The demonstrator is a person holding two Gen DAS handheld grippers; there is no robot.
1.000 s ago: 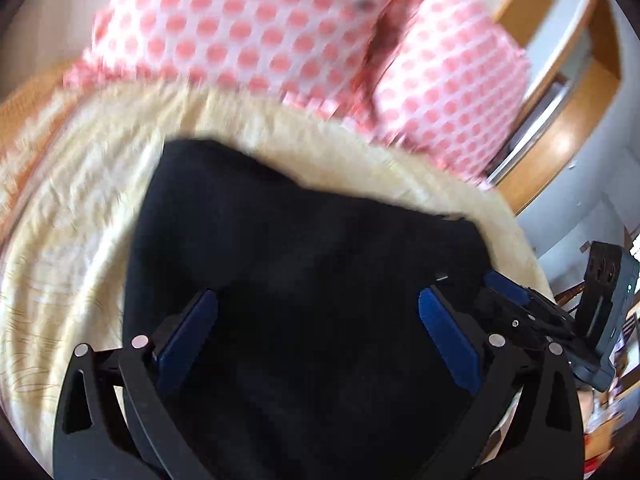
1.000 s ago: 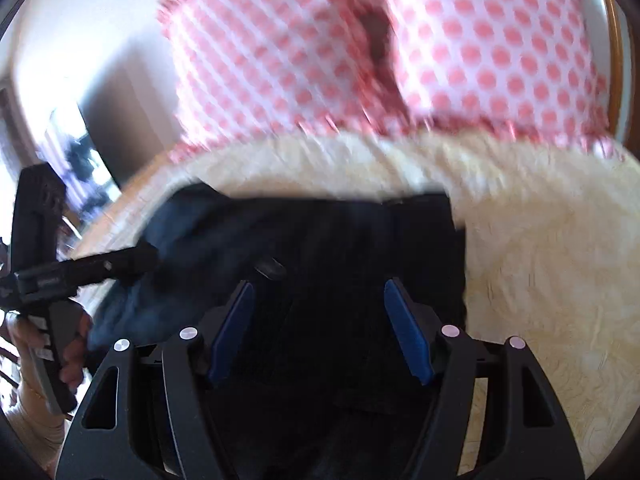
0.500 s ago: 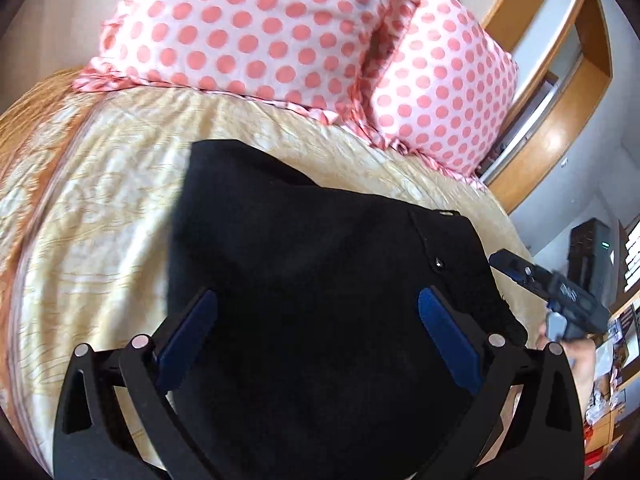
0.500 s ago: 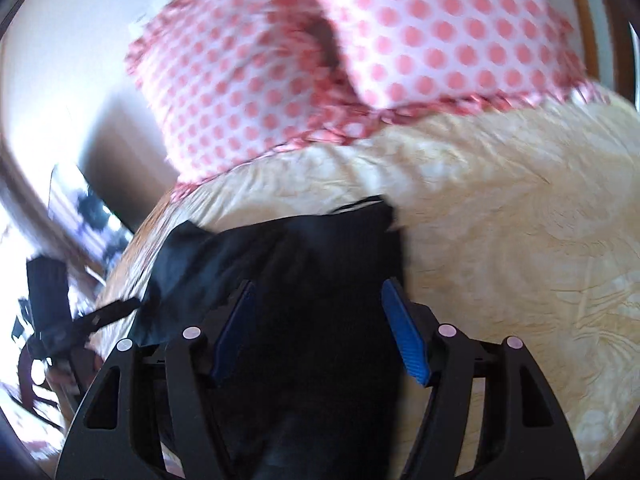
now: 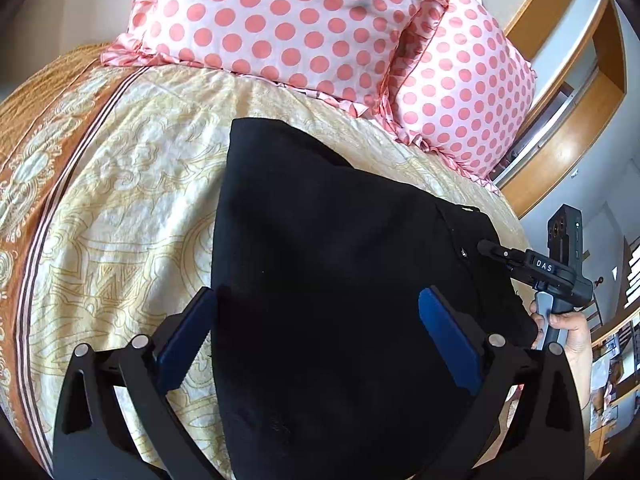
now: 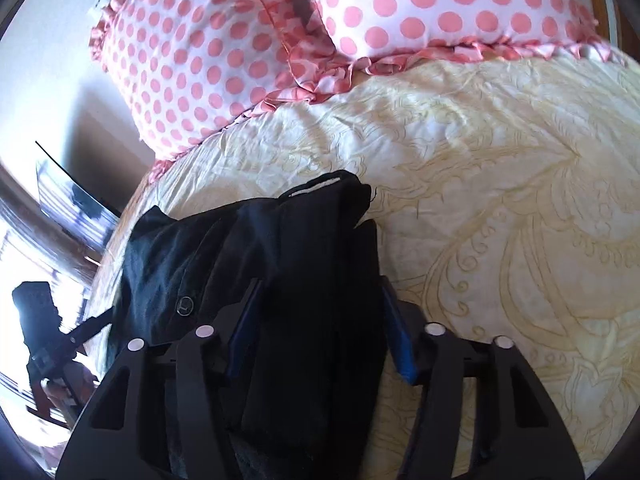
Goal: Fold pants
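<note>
Black pants (image 5: 328, 280) lie folded on the bed (image 5: 120, 200); left tongs (image 5: 316, 340) released above them; right tongs (image 6: 320, 336) released, straddling the fabric

The pants (image 5: 332, 280) lie on the bed (image 5: 120, 208). Behind the pants, two pillows (image 5: 280, 28) sit side by side at the bed's head. The left claw (image 5: 316, 344) hangs over the pants' near part; the right claw (image 6: 320, 340) is at the pants' right edge.
</note>
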